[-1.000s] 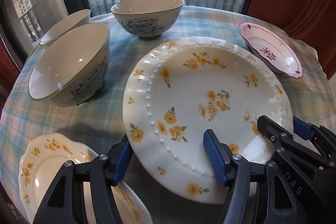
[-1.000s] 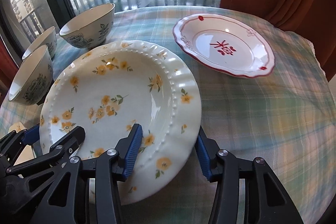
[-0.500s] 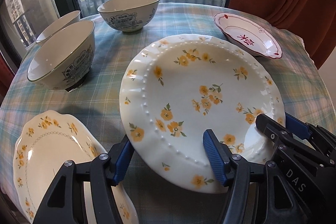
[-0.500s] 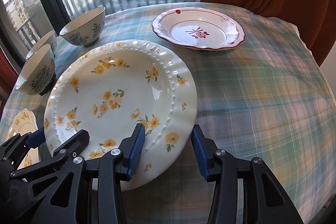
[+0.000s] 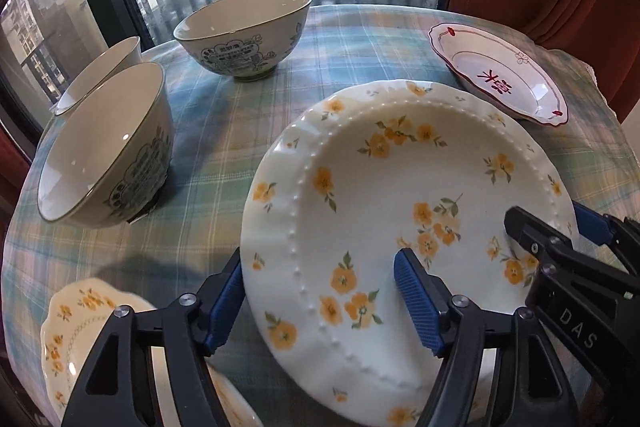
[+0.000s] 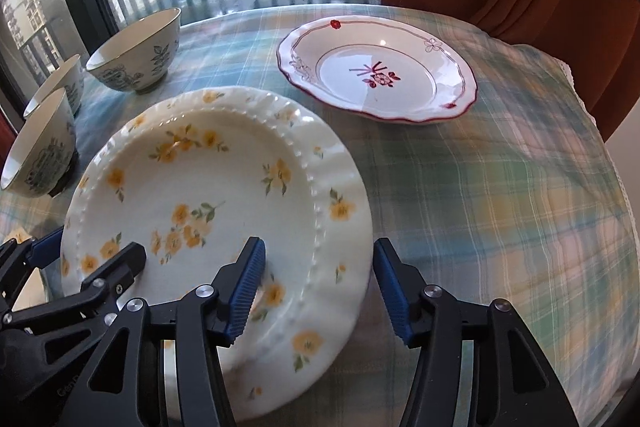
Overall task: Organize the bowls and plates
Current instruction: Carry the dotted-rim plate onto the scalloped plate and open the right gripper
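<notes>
Yellow-flowered plate (image 5: 404, 211) rim sits between both opening tongs

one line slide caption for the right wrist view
Right gripper and left gripper straddle opposite rims of the yellow-flower plate, jaws just opening, red-trimmed plate beyond.
</notes>
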Demonstrator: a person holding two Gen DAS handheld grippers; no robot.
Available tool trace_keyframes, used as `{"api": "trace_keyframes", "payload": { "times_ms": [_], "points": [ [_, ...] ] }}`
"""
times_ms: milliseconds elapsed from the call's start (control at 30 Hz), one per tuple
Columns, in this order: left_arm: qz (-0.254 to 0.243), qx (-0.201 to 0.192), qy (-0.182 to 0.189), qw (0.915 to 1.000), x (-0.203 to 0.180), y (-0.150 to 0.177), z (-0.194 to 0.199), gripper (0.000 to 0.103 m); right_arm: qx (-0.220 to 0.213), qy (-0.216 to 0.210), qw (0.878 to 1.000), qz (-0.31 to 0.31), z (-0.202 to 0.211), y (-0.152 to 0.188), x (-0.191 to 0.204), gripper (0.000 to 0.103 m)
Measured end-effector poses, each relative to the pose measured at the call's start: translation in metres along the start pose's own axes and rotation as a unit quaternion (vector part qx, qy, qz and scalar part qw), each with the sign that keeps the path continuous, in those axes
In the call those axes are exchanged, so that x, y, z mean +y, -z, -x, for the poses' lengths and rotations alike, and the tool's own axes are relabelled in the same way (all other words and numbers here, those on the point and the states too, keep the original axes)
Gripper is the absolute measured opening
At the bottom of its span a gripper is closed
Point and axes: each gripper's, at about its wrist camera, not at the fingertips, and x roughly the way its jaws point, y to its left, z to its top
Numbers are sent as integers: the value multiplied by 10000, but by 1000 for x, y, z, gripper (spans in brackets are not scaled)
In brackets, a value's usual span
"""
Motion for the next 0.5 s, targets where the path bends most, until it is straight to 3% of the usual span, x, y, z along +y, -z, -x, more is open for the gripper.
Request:
{"api": "trace_keyframes", "payload": {
  "times_ms": [333, 500],
  "points": [
    [17, 54, -22, 10000, 0, -5, 0, 76, 152, -88, 9996, -235, -9, -13, 2, 62],
    [-44, -186, -38, 9998, 0, -3, 15, 75, 6, -68, 9996, -269, 4, -8, 3, 62]
  ]
}}
